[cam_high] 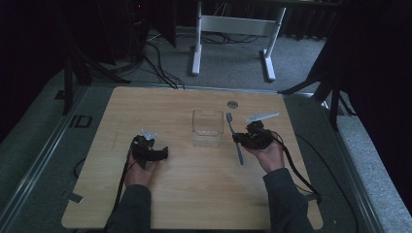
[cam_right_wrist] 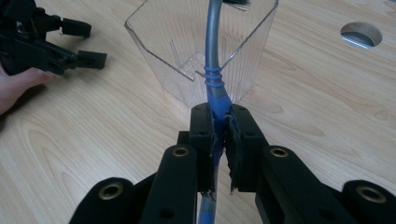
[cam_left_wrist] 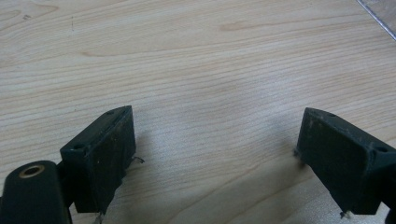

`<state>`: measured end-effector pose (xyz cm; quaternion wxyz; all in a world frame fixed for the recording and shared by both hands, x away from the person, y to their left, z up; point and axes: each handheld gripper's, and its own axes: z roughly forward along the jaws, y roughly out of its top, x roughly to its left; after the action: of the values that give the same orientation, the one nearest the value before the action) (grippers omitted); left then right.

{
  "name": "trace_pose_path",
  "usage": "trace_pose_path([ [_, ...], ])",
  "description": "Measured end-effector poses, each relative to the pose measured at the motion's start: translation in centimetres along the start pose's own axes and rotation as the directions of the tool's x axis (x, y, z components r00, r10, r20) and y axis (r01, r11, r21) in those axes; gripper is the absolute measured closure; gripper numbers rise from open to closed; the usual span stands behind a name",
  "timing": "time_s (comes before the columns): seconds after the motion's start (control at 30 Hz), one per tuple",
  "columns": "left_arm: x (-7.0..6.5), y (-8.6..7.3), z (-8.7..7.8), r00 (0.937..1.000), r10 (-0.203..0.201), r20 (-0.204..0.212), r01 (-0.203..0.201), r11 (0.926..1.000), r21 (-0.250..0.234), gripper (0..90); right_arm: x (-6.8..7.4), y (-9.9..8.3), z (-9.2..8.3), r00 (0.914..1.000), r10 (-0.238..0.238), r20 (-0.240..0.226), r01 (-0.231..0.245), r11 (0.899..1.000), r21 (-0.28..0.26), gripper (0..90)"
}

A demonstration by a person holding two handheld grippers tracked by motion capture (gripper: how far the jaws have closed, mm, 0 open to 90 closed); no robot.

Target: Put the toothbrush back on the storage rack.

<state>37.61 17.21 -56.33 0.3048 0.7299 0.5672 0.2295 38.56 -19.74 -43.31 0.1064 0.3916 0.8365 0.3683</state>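
Observation:
A blue toothbrush (cam_high: 232, 128) with a grey neck lies lengthwise just right of a clear plastic cup (cam_high: 207, 128) at the table's middle. My right gripper (cam_high: 238, 139) is shut on the toothbrush's blue handle. In the right gripper view the toothbrush (cam_right_wrist: 212, 56) runs up from my right gripper (cam_right_wrist: 219, 119) in front of the clear cup (cam_right_wrist: 177, 42), and its head is cut off at the top edge. Left of the cup, my left gripper (cam_high: 163, 152) rests by the wood, held in a hand. In the left gripper view, the left gripper (cam_left_wrist: 215, 126) stands open over bare wood.
The wooden table (cam_high: 194, 194) has a round hole (cam_high: 232, 104) behind the cup. A white desk frame (cam_high: 197, 43) and cables (cam_high: 160, 68) sit on the carpet beyond the far edge. Dark stands flank the table.

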Motion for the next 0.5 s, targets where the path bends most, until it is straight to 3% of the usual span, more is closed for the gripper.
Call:
trace_pose_path([
  [0.5, 0.01, 0.00, 0.01, 1.0000, 0.001, 0.000, -0.001, 1.0000, -0.001, 11.8, 0.08, 0.39, 0.31, 0.9984, 0.036, -0.044, -0.038, 0.999, -0.037, 81.4],
])
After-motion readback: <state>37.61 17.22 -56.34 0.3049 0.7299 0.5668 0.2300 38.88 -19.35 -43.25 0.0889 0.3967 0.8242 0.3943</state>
